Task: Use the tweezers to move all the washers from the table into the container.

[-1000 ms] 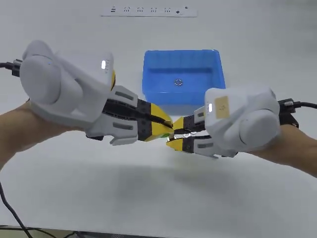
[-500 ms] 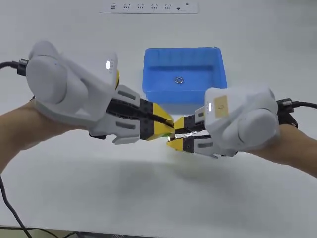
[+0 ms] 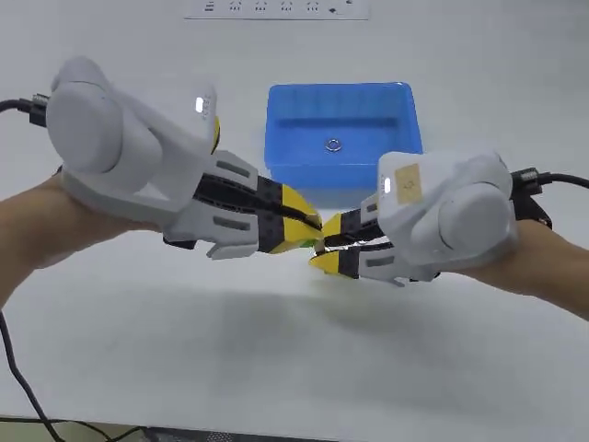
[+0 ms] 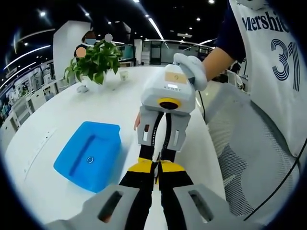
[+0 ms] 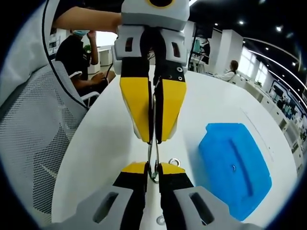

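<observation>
Early in the task. One washer (image 3: pixel 333 145) lies inside the blue container (image 3: pixel 322 177), which sits at the far side of the table (image 3: pixel 276 368). At least two more lie on the bare tabletop in the right gripper view: one washer (image 5: pixel 174 162) just right of the jaw tips, and another (image 5: pixel 159 220) nearer, low in that view.

The left gripper (image 3: pixel 313 232) and right gripper (image 3: pixel 324 245) meet tip to tip, near side of the container. The tweezers (image 5: pixel 153 148) run between them. The left gripper's jaws are closed on one end and the right gripper's are pinched nearly together on the looped end.

This looks like a regrip or handover, not a pick. The tweezer tips carry no washer that I can make out. The table washers are left to move.
</observation>
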{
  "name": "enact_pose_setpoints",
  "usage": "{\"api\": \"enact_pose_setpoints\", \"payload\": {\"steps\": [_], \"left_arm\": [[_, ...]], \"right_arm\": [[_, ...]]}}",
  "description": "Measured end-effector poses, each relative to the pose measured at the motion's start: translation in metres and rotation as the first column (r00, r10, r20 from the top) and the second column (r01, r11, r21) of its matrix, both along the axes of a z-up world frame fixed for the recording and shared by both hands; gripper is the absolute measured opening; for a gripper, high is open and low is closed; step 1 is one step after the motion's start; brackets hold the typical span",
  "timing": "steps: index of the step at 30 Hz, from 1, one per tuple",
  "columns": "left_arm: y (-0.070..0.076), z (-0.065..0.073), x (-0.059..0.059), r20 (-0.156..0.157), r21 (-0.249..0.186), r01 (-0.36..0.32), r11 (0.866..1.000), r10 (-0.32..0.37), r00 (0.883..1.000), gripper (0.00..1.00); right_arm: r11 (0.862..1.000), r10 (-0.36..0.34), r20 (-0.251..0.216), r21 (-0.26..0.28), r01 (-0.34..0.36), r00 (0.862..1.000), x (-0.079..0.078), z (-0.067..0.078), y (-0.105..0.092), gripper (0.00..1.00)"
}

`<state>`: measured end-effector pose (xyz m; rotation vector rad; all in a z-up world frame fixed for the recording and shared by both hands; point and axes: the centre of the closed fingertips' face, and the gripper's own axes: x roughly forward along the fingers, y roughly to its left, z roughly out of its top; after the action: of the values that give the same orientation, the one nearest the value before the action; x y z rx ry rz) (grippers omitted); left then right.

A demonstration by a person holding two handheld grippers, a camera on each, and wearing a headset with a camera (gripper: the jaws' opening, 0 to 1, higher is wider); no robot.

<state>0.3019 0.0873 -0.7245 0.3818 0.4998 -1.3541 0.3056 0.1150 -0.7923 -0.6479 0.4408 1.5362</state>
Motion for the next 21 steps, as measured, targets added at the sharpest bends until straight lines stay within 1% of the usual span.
{"api": "enact_pose_setpoints", "payload": {"steps": [3, 5, 7, 9, 15, 21], "left_arm": [[0.000, 0.000, -0.001, -0.010, 0.002, 0.001, 1.000, -0.001, 1.000, 0.07], [-0.001, 0.000, 0.000, -0.010, 0.007, 0.004, 1.000, -0.004, 1.000, 0.07], [-0.002, 0.001, -0.001, -0.011, 0.011, 0.011, 1.000, -0.011, 1.000, 0.07], [-0.002, 0.003, -0.002, -0.012, 0.014, 0.018, 1.000, -0.018, 1.000, 0.07], [-0.001, 0.017, -0.004, -0.003, 0.015, 0.026, 1.000, -0.026, 1.000, 0.07], [-0.003, 0.033, -0.002, 0.026, 0.024, 0.040, 0.999, -0.041, 0.999, 0.07]], "right_arm": [[1.000, -0.003, -0.004, 0.000, 0.003, 1.000, 0.000, 0.000, 0.000, 0.10], [1.000, -0.004, -0.011, -0.002, 0.004, 1.000, -0.001, 0.000, -0.001, 0.10], [1.000, 0.002, -0.002, -0.009, -0.002, 1.000, -0.001, 0.001, -0.002, 0.10], [1.000, 0.001, -0.003, -0.008, -0.001, 1.000, -0.003, 0.003, -0.002, 0.10], [1.000, -0.001, 0.002, 0.005, 0.001, 1.000, -0.003, 0.017, -0.002, 0.10], [1.000, -0.009, 0.028, 0.026, 0.008, 1.000, 0.000, 0.033, -0.002, 0.10]]}}
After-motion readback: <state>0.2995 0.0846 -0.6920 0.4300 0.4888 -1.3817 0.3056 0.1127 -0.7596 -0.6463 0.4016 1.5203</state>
